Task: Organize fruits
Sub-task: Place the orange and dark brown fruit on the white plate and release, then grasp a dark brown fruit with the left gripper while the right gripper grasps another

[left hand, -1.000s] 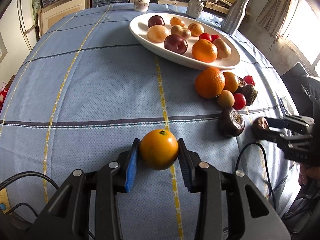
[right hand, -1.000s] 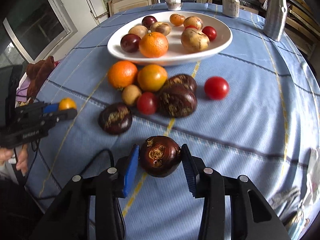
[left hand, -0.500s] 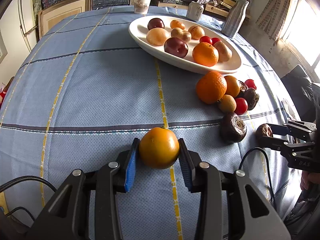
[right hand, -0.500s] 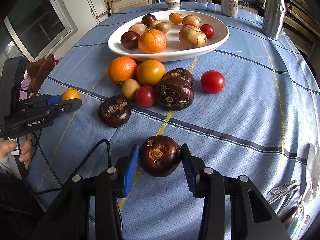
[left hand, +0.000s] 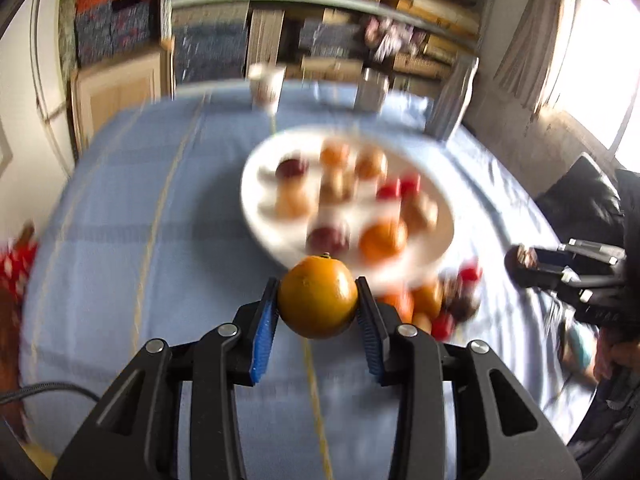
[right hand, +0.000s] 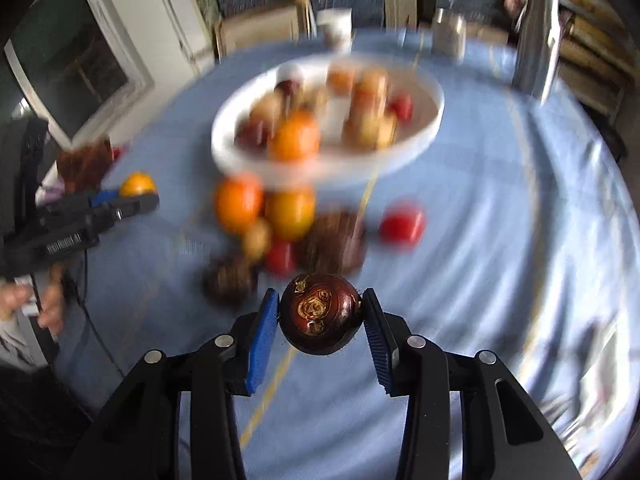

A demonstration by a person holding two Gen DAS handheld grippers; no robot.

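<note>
My left gripper [left hand: 318, 312] is shut on an orange [left hand: 318, 302] and holds it above the blue tablecloth, in front of the white oval plate [left hand: 256, 208] of fruit. My right gripper [right hand: 320, 318] is shut on a dark brown round fruit [right hand: 320, 314], held above the cloth near a loose pile of fruit [right hand: 280, 224]. The white plate [right hand: 424, 128] lies beyond that pile. Each gripper shows in the other's view: the right gripper [left hand: 520, 266] at the right, the left gripper [right hand: 138, 196] at the left. Both views are motion-blurred.
A paper cup [left hand: 266, 84], a can [left hand: 372, 90] and a metal flask [left hand: 454, 104] stand at the table's far edge. A lone red tomato [right hand: 402, 224] lies right of the pile. Shelves and boxes stand behind the table.
Both grippers have lifted and tilted up with their fruits still held. The plate and the far edge of the table now sit lower in both views. Both views have gone blurry.
</note>
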